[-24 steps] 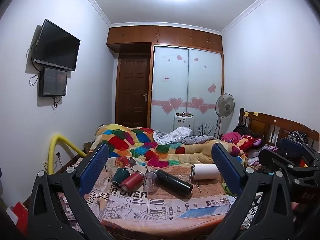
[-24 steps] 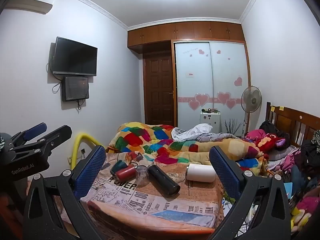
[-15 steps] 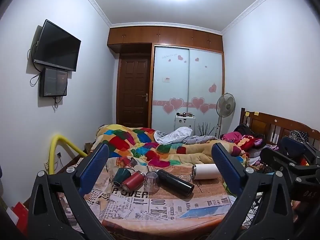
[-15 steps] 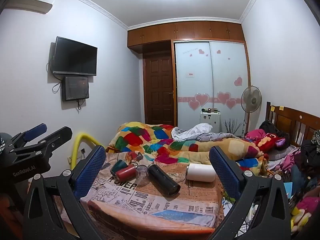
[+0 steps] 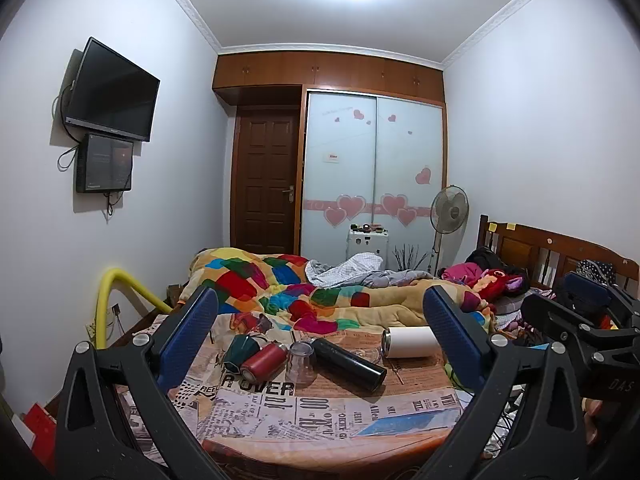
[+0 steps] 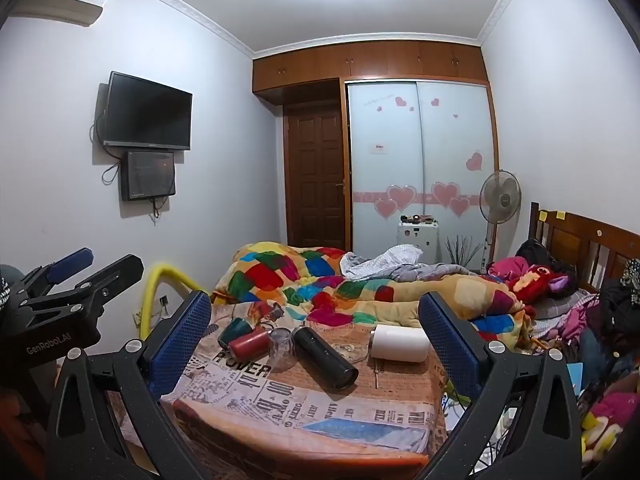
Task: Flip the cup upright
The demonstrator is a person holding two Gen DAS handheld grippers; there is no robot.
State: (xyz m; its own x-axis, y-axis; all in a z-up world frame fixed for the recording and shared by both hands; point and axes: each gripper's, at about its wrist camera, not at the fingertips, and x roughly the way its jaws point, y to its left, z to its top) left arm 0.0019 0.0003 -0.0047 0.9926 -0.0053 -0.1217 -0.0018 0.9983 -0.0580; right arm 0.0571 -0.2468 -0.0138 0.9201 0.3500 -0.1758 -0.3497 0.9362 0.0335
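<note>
Several cups lie on a newspaper-print table [image 5: 320, 408]. A clear glass [image 5: 300, 362] [image 6: 282, 346] stands upside down in the middle. A dark green cup [image 5: 239, 350] [image 6: 234, 330], a red cup [image 5: 264, 362] [image 6: 248, 346], a black flask [image 5: 348, 364] [image 6: 326, 356] and a white cup [image 5: 410, 342] [image 6: 400, 342] lie on their sides. My left gripper [image 5: 320, 332] and right gripper [image 6: 314, 330] are both open, empty, and held back from the table's near edge.
A bed with a colourful quilt [image 5: 304, 292] lies behind the table. A yellow pipe [image 5: 120, 296] stands at the left wall. A wooden headboard [image 5: 560, 252] and piled clothes are at the right. The other gripper shows at the frame edge in each wrist view.
Both views have hardly shifted. The cups lie as before and both grippers stay open.
</note>
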